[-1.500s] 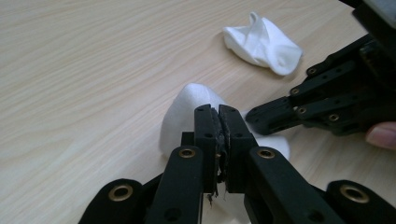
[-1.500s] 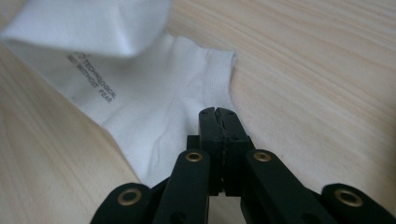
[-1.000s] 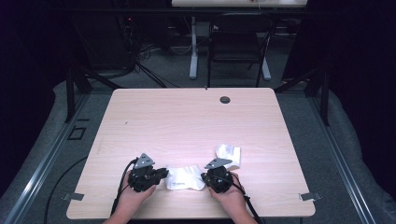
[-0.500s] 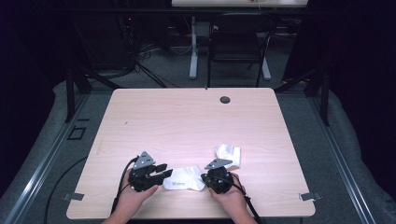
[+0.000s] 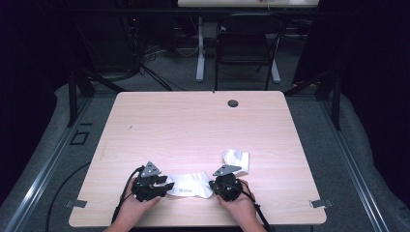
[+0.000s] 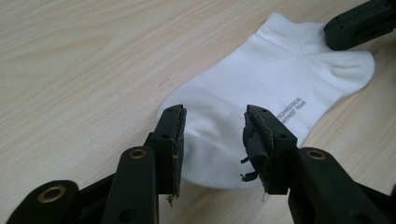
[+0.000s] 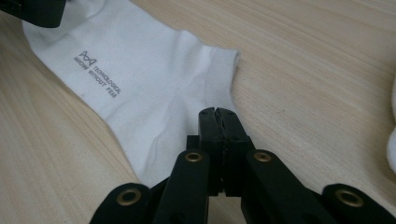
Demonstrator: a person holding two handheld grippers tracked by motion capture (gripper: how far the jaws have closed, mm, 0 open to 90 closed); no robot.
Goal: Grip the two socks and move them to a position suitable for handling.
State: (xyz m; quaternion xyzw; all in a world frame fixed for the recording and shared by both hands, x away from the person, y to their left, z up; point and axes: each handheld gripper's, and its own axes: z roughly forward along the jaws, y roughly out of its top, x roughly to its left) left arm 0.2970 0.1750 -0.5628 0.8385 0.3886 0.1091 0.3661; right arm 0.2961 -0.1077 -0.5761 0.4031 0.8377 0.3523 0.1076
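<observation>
A white ankle sock (image 5: 191,185) with grey print lies flat near the table's front edge, between my two grippers. My left gripper (image 5: 169,186) is at its toe end; its jaws (image 6: 212,140) have just been opening and stand apart over the toe of the sock (image 6: 261,84), with the pads clear of the fabric. My right gripper (image 5: 211,185) is at the cuff end. In the right gripper view its jaws (image 7: 217,121) are shut on the sock's edge (image 7: 140,74), and creases in the fabric run toward them.
A second white sock (image 5: 236,161) lies crumpled just beyond my right gripper. The wooden table (image 5: 193,125) has a black grommet (image 5: 233,103) near its far edge. A dark chair (image 5: 246,48) stands beyond the table.
The left gripper's jaws have opened and let go of the sock's toe. Both hands have stayed where they were, and the sock lies as before.
</observation>
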